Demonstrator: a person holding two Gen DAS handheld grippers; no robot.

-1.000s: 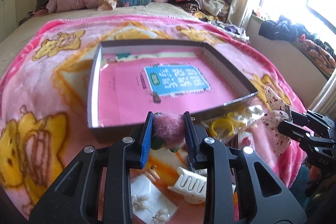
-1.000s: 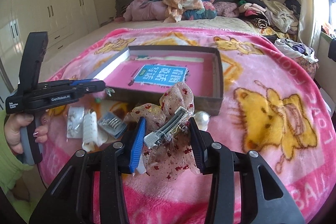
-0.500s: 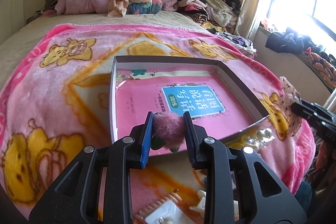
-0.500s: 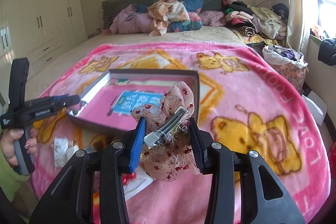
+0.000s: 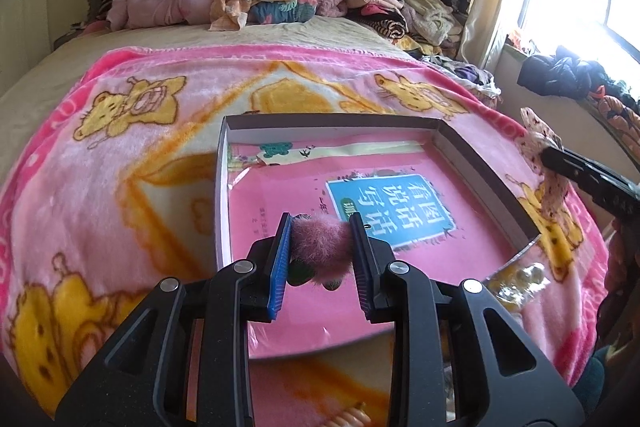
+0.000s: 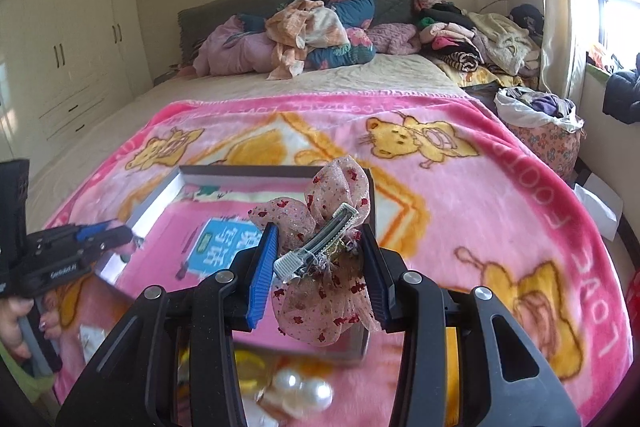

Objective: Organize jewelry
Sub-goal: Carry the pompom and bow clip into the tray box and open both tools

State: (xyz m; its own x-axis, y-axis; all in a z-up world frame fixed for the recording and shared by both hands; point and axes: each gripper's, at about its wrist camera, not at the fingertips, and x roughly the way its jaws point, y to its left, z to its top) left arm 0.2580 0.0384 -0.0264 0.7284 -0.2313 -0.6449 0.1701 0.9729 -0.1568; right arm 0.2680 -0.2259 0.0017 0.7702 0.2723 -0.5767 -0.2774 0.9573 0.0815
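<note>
Left tool (image 5: pixel 320 247) clenched on one fluffy pink pompom ornament (image 5: pixel 322 247), poised over the near half of the shallow box (image 5: pixel 222 195), at 6 o'clock of the box floor. Right tool (image 6: pixel 316 259) clamped on one sheer spotted bow clip (image 6: pixel 328 227), metal clasp uppermost, hovering above the box's near right corner; seen in the left wrist view at 3 o'clock (image 5: pixel 560 163), beyond the right wall. Step in hand, by judgement: carrying both pieces to the box for release. Best done by lowering each tool close to the pink book cover (image 5: pixel 360 211) lining the floor before opening, keeping pompom and bow well apart, pompom toward 9 o'clock and bow toward 3 o'clock, and clearing the thin side walls on approach so the light box is not nudged across the pink blanket (image 5: pixel 120 167). Counted: two tools, one box, one pompom, one bow clip; box floor otherwise bare of jewelry. Outside the box, at 6 o'clock in the right wrist view: two pearl beads (image 6: pixel 304 387) side by side, with yellow pieces beside them too blurred to count.
</note>
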